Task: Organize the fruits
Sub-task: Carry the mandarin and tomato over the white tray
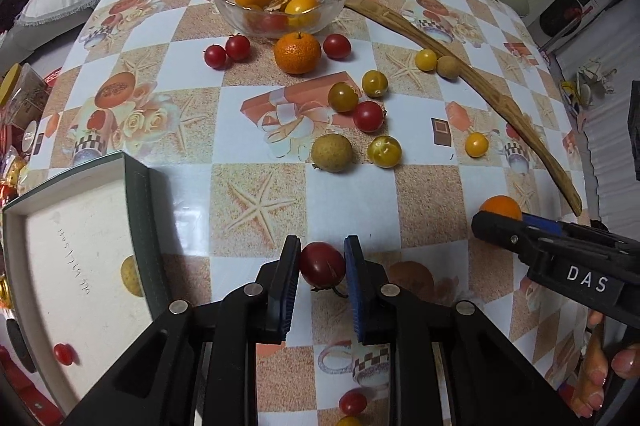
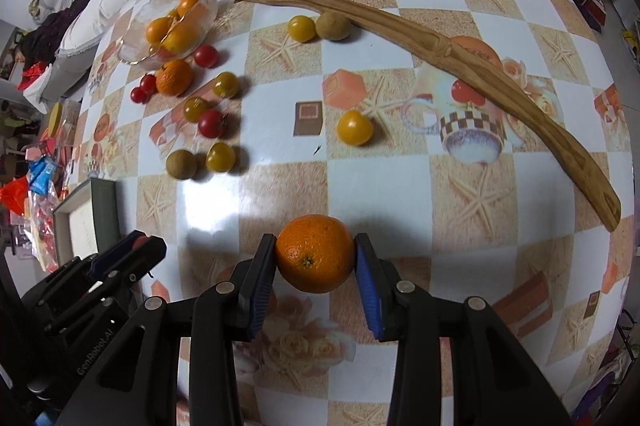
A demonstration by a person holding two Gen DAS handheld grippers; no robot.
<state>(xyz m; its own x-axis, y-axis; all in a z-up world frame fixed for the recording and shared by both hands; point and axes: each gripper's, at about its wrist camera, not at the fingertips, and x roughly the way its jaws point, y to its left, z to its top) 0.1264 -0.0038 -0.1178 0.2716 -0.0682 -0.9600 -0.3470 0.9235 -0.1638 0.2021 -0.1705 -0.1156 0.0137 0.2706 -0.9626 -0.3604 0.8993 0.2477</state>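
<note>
The left gripper (image 1: pixel 322 262) has its fingers closed on a red tomato (image 1: pixel 322 264); the right gripper (image 2: pixel 315 252) clamps an orange (image 2: pixel 315 252) above the worktop (image 2: pixel 400 186).

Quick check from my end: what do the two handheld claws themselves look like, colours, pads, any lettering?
Both are black plastic linkage frames with silver round pivot pins. The left claw has a black ribbed pad and a blue ribbed pad; the right claw shows dark blue and bright blue ribbed pads. White "DAS" lettering marks the right unit's side; faint embossed lettering marks the left unit's body. Bare fingers grip the right handle.
</note>
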